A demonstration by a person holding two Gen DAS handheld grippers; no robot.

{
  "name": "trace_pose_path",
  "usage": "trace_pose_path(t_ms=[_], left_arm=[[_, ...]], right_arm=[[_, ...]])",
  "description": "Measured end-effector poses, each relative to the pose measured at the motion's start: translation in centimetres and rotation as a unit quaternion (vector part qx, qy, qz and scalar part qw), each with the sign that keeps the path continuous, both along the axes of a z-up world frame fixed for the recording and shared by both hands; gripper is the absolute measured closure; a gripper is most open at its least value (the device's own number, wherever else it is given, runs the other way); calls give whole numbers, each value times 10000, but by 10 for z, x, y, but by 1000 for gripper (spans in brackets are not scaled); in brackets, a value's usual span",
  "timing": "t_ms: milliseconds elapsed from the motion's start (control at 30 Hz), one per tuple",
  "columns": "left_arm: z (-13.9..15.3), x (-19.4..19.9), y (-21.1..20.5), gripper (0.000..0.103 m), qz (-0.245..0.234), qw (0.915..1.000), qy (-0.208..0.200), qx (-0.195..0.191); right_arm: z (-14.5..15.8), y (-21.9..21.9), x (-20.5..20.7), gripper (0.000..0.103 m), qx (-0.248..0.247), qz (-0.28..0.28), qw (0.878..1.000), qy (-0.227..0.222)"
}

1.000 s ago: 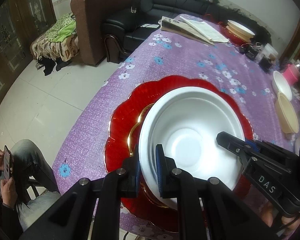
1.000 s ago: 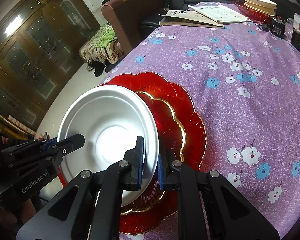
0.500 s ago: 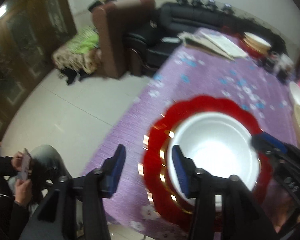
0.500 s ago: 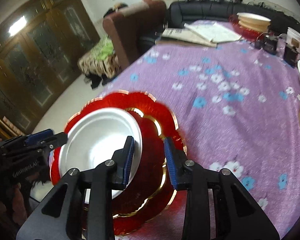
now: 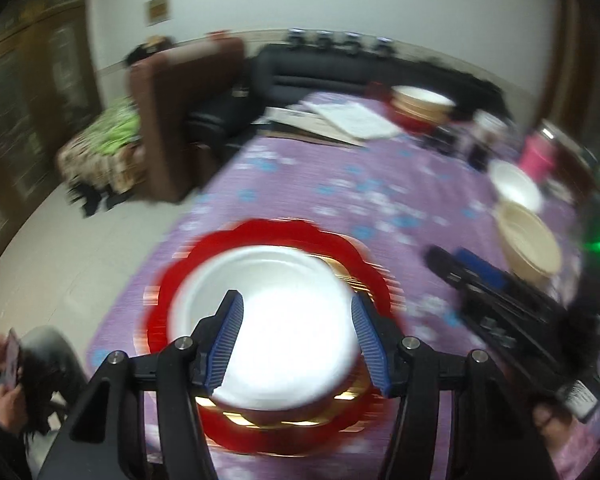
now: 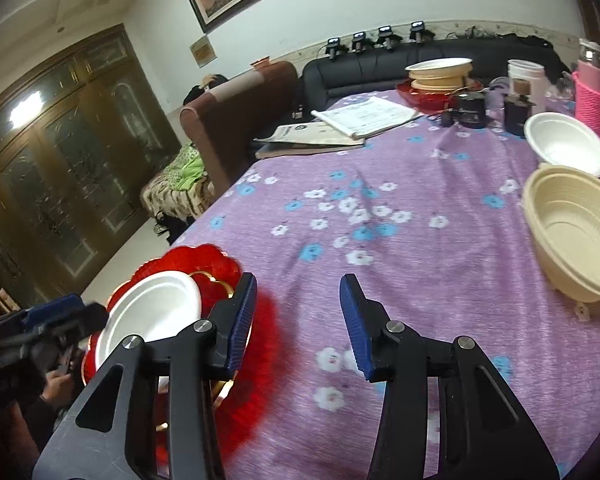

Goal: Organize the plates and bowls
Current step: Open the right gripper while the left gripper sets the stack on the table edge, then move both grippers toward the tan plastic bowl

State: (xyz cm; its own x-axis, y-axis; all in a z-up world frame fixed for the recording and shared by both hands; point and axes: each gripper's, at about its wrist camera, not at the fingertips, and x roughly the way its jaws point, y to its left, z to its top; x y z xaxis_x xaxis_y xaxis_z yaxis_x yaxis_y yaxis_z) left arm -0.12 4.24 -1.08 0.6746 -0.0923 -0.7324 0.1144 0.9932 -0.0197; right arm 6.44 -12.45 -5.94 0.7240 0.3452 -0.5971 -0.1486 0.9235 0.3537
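Round matte white bowl [image 5: 276, 320] mouth-up on scalloped red plate [image 5: 268, 236]. Left gripper [image 5: 296, 344] and right gripper [image 6: 298, 320]: jaws wide, empty

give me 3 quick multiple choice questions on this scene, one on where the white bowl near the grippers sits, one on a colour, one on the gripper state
1. Where does the near white bowl sit?
A. on the red scalloped plates
B. inside the beige bowl
C. on the sofa

2. What colour is the tablecloth?
A. green
B. purple with flowers
C. plain white

3. How are the left gripper and right gripper?
A. both shut on the bowl
B. one shut, one open
C. both open, holding nothing

Answers: 1 A, red rim rings the bowl all round. 2 B, purple cloth with blue and white flowers. 3 C, wide gaps show between the blue pads in both wrist views.
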Motion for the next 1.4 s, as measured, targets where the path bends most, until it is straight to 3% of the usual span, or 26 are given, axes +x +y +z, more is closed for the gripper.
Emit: trace_pose_path(t_ms=[367,600,767,833,900,967,1067,1133,1233,1300,1400], left_arm=[[-43,-7,-110,45,-1001,9905,909,244],[-35,-13,-175,45,-1799,9764,1151,318],[-20,-8,-220,45,-2266,9664,1210,70],[-16,-1,-228,44,-2176,9702,1049,186],[-16,14,-228,44,-1884,9769,961,292],[-15,34,-223,44,-1549,9825,1010,202],[-12,63,-215,44,-1070,9888,999,306],[-9,85,-213,44,-821,9912,1006,260],[-9,113,-213,40,-598,9921,1097,129],[-13,123,-219,34,-523,9928,1017,356],[-25,135,-226,34,-468,9924,1002,544]], right_arm=[[11,-92,-29,59,120,-719,9970,-253],[42,-196,-83,60,-29,-1506,9818,-1159],[51,-281,-124,37,-131,-2295,9628,-1417],[53,-314,-128,37,100,-2425,9635,-1128],[60,-332,-118,37,362,-2197,9720,-748],[63,-334,-98,37,607,-1906,9793,-313],[64,-325,-55,37,1189,-1501,9810,310],[61,-315,-14,37,1019,-1618,9763,1014],[51,-305,25,37,846,-1806,9671,1580],[36,-299,47,37,735,-1911,9587,1975],[20,-298,56,37,595,-2139,9518,2117]])
